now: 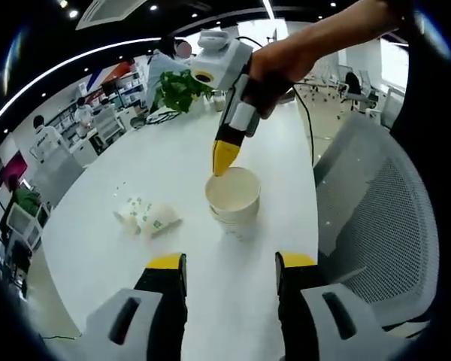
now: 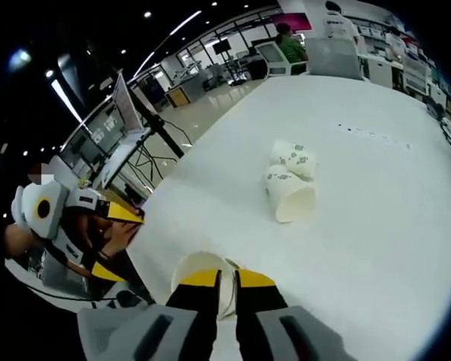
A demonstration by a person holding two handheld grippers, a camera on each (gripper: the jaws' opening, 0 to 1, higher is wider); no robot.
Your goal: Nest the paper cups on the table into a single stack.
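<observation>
A short upright stack of white paper cups (image 1: 234,201) stands near the middle of the white table (image 1: 135,158). My right gripper (image 1: 224,161), held by a hand, comes down from above and is shut on the top cup's far rim. In the right gripper view its jaws (image 2: 227,283) pinch that rim of the cup (image 2: 196,272). Two more cups (image 1: 147,217) with green prints lie on their sides to the left, also seen as lying cups (image 2: 290,188). My left gripper (image 1: 231,261) hangs open in front of the stack, holding nothing; it appears as the left gripper (image 2: 114,242).
A grey mesh chair (image 1: 383,218) stands close to the table's right edge. A green plant (image 1: 179,89) sits at the table's far end. Beyond the table's edge are desks with monitors (image 2: 120,113) and cables on the floor.
</observation>
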